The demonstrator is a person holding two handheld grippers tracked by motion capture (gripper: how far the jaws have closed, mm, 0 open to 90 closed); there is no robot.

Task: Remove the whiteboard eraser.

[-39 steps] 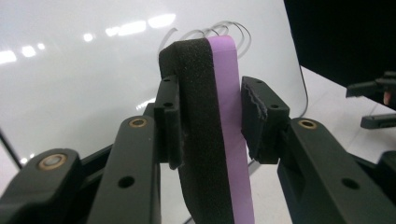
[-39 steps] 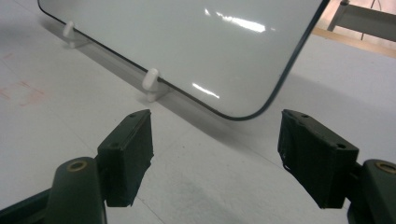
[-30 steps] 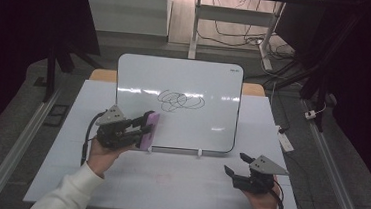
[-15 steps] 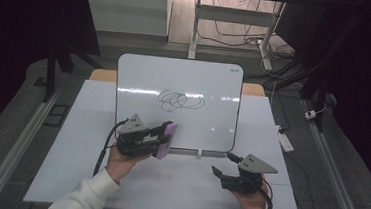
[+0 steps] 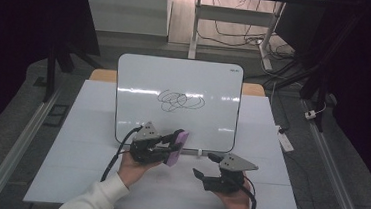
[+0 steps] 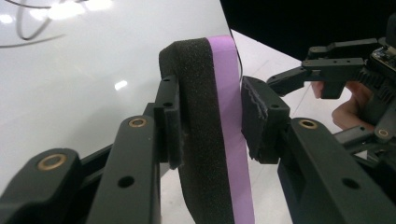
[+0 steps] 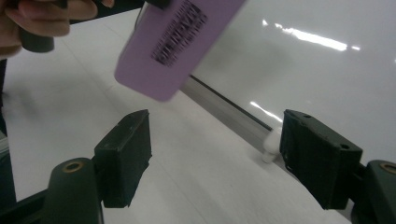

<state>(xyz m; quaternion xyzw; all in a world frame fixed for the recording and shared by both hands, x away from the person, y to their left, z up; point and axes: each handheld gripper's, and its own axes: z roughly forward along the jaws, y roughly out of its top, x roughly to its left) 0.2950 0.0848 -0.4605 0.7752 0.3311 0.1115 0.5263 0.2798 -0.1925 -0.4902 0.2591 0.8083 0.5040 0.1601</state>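
The purple-backed, black-foam whiteboard eraser [image 5: 176, 146] sits just left of centre in the lower half of the high view, over the bottom edge of the white rounded-corner whiteboard [image 5: 140, 81], w/ its purple back toward the frame's right. In the left gripper view the eraser [image 6: 212, 130] runs up the middle of the frame, black foam on the left, purple strip on the right, w/ one pad pressed into the foam and the other against the purple side. So the left gripper [image 5: 162, 145] is clamped on the eraser, held in the person's left hand [image 5: 133, 166] w/ a white sleeve [image 5: 93, 200] at bottom left. In the right gripper view the eraser's purple back [image 7: 175, 44], w/ a dark printed label, is at upper centre, above and apart from that gripper's pads. The right gripper [image 5: 206, 167], lower right of centre in the high view, has its jaws wide apart w/ nothing between them; they have just been opening. A black scribble [image 5: 179, 102] marks the board's middle, well above the eraser. Board stands propped on a white table top [image 5: 86, 127].
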